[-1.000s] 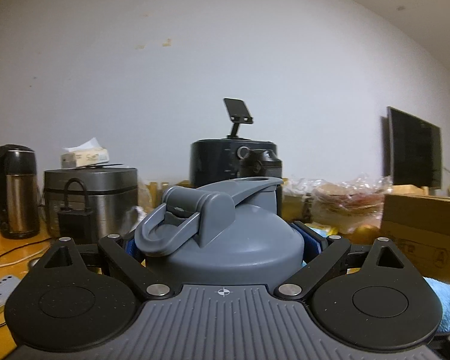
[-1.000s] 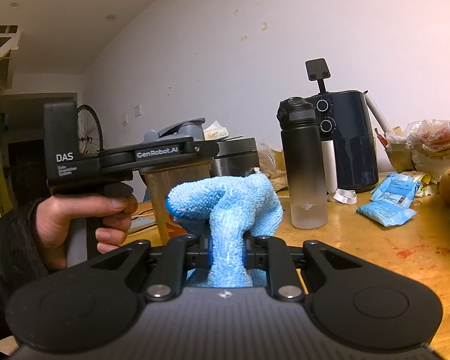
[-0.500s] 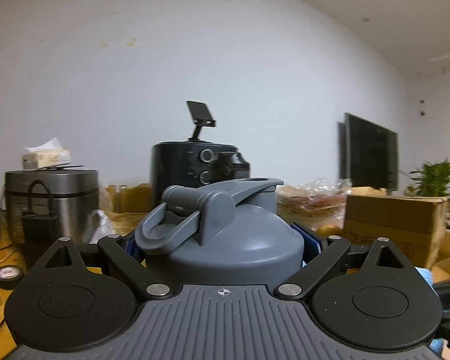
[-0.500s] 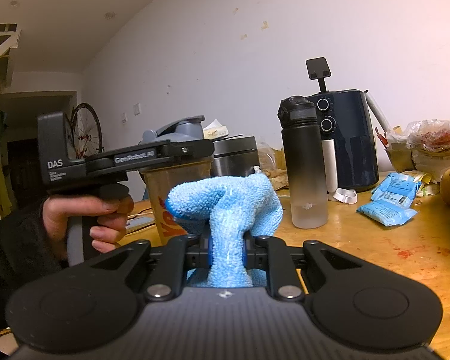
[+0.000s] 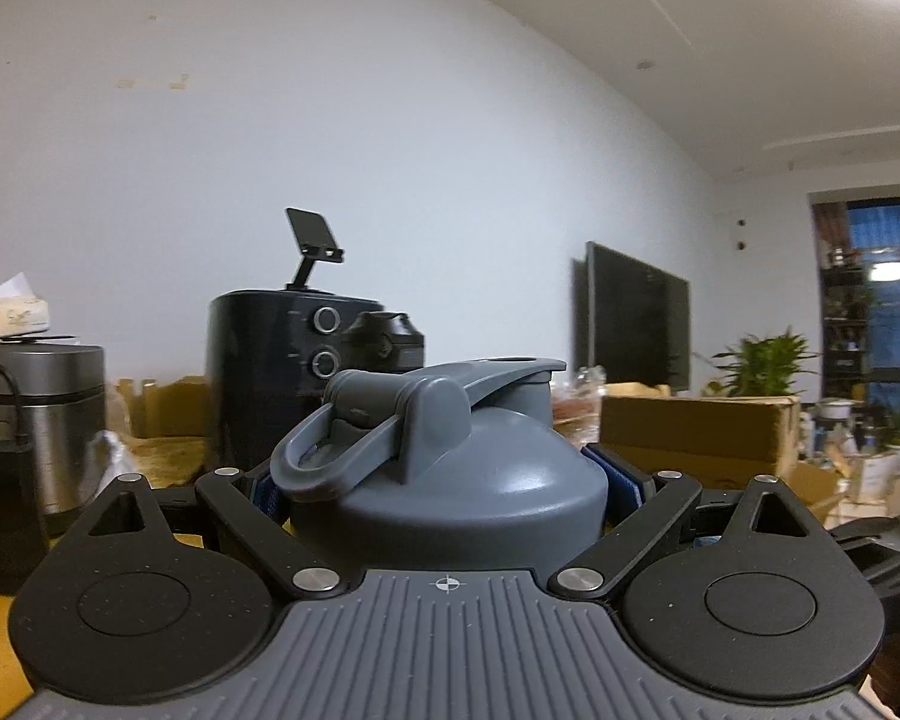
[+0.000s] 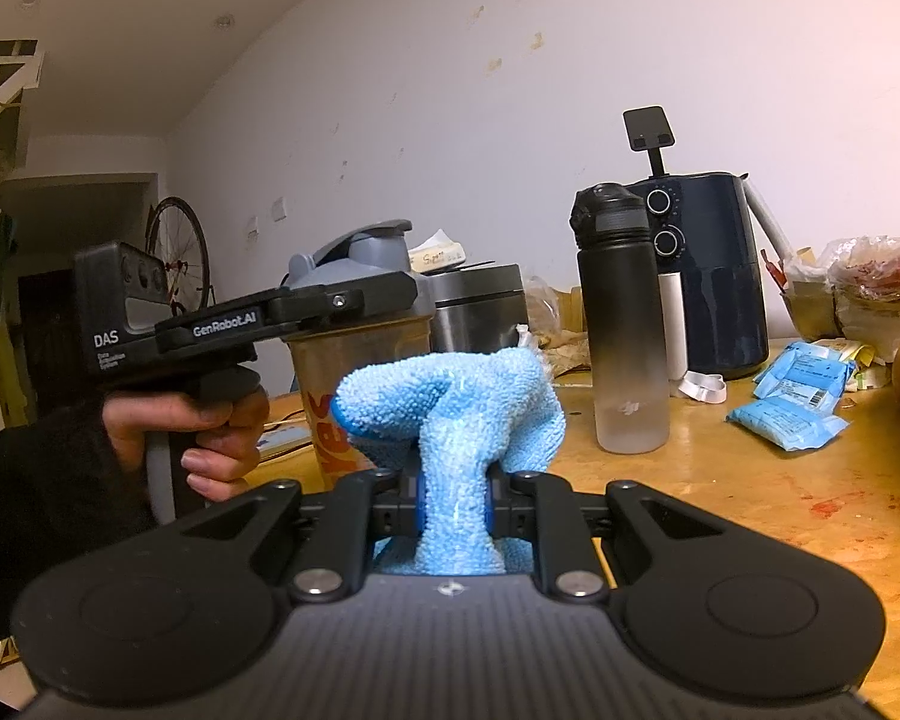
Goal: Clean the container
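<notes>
Shaker bottle clamped in left gripper, cloth ready in right

Shaker bottle sits between the jaws of the left gripper, which are clamped on it just under its grey flip-top lid; the blue pads press the neck from either side. From the right wrist view the bottle stands upright, its tinted body with orange lettering reaching down toward the wooden table; whether its base rests on the table or is lifted clear I cannot tell, as the cloth hides it. A hand in a dark sleeve grips the left tool's handle.

The right gripper has its jaws closed on a light-blue microfibre cloth, which bunches up and forward beyond the fingertips. The cloth is near the bottle's lower body, in front of it in this view; contact cannot be confirmed.

Further out stand a black water bottle, a dark air fryer, a steel cooker and blue packets.

Assessment: the wiping step is in hand, bottle steadied by one tool, cloth carried by the other. No dirt or wet streaks are legible, so how much is wiped is undetermined. A wiping pass calls for pressing the cloth bulge flat against the wall while the left clamp resists twisting.
</notes>
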`<state>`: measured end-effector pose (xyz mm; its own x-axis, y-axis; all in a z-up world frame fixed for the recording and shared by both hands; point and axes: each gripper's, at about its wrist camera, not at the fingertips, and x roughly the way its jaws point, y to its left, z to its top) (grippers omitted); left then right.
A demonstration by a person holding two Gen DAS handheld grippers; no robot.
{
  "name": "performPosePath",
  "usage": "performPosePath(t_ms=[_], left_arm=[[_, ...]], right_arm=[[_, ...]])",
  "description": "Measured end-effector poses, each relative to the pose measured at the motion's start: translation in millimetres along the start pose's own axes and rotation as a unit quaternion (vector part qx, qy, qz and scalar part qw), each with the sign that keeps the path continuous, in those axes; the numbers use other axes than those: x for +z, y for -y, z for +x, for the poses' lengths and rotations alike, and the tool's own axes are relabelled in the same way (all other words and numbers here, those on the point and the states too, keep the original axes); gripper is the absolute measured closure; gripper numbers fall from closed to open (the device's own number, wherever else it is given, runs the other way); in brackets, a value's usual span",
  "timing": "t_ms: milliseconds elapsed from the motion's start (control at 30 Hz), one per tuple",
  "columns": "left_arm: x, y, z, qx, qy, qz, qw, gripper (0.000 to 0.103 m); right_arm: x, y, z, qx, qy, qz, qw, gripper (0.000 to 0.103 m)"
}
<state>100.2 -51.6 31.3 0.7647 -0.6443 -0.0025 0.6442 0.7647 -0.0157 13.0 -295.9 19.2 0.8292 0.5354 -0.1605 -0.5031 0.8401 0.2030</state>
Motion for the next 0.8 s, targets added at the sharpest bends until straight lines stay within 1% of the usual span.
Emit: performPosePath(t_ms=[300, 567, 800], left_arm=[[-0.4, -13.3, -1.3, -0.056, -0.005, 0.002, 0.9984, 0.008], [0.2, -23.2, 3.3, -0.105, -0.013, 0.005, 0.9943, 0.008], [0.6, -25.9, 7.5, -0.113, -0.021, 0.005, 0.9934, 0.008]], right_arm=[[2.1, -3.4, 2.3, 0.009, 0.006, -0.001, 1.0, 0.089], [2.1, -5.9, 4.0, 0.016, 0.006, -0.003, 1.0, 0.089], [4.7, -7.2, 5.8, 0.024, 0.005, -0.007, 1.0, 0.089]])
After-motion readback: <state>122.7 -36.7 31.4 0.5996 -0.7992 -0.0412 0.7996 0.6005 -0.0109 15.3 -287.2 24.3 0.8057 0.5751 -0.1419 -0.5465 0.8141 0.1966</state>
